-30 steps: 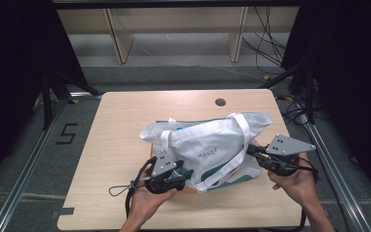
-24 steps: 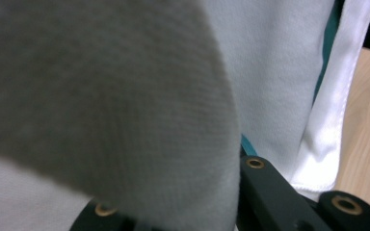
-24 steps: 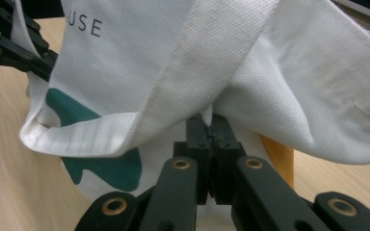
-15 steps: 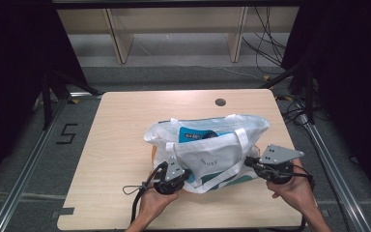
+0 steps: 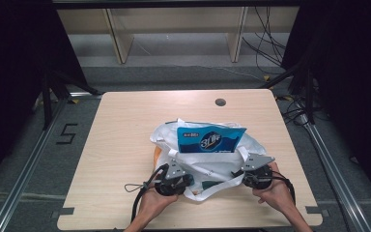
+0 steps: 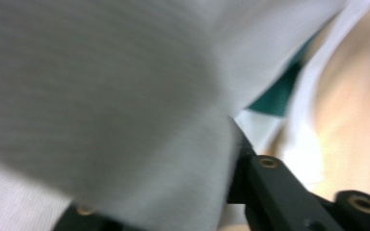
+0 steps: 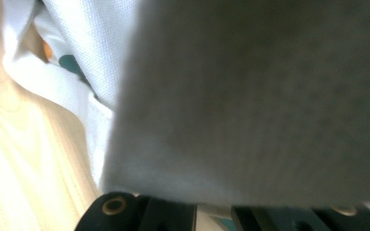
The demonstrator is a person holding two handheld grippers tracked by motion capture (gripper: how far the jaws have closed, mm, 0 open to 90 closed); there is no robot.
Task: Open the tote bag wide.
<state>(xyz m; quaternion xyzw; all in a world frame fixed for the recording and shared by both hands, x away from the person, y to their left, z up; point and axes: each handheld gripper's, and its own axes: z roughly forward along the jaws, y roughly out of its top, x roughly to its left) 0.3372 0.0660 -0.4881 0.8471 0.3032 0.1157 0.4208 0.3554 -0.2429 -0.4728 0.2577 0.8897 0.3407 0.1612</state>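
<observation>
White cloth bag [image 5: 207, 162] slumped near table's [image 5: 125, 135] front edge, blue packet [image 5: 210, 139] upright inside. Both grippers, left [image 5: 186, 180] and right [image 5: 244, 175], clamp its fabric. Far half bare.

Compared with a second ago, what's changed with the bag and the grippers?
Both grippers, left gripper and right gripper, sank toward the table, lowering the white bag until it slumped, baring the blue packet. The left jaws have just been opening slightly, fabric between them. The bag's spot is unchanged.
</observation>
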